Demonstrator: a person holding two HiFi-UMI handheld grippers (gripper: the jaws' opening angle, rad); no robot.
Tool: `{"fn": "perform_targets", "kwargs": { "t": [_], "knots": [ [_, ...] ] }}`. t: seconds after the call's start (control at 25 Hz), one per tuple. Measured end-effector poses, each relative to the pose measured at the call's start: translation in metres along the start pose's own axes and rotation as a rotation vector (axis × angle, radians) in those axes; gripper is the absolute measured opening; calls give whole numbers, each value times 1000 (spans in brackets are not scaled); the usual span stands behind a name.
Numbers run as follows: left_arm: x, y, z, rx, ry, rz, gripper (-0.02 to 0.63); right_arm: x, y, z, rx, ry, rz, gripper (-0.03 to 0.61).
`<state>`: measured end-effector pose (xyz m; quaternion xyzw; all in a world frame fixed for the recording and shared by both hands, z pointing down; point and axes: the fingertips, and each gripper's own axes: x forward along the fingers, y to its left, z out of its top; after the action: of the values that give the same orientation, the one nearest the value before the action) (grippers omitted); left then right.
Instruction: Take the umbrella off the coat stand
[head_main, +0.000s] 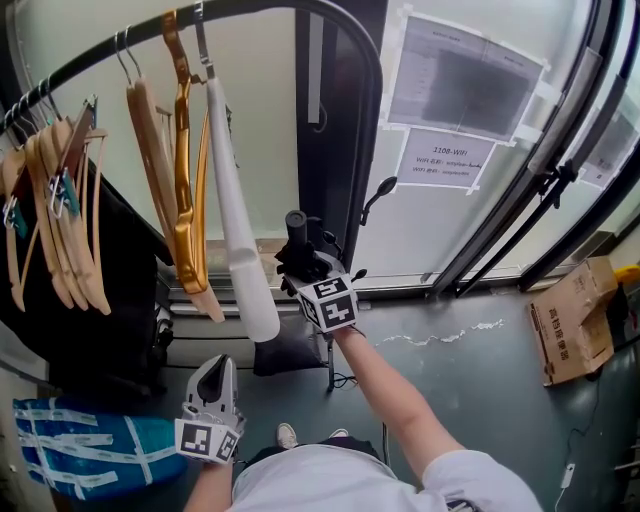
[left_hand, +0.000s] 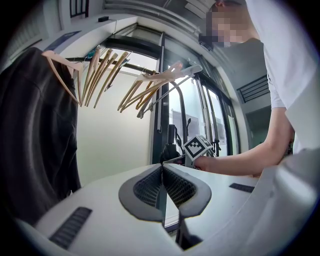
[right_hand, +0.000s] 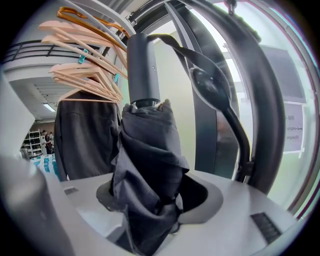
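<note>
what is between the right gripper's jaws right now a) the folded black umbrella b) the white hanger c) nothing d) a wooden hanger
a: its own view shows the right gripper closed on the bunched dark fabric of the folded black umbrella.

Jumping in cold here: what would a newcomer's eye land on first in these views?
First the folded black umbrella, clamped upright in the right gripper at the middle of the head view. Next the row of wooden hangers on the rail at upper left. Last the left gripper, shut and empty, low by the person's body.
</note>
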<state>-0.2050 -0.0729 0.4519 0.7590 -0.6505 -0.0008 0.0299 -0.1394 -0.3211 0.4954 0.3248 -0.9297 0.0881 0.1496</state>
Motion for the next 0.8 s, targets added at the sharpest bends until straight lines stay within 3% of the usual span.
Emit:
{"fn": "perform_targets", "kwargs": {
  "t": [0.8],
  "knots": [
    [11, -13, 4, 3, -19, -58, 28, -42, 8, 18, 25, -64, 21, 253]
  ]
}}
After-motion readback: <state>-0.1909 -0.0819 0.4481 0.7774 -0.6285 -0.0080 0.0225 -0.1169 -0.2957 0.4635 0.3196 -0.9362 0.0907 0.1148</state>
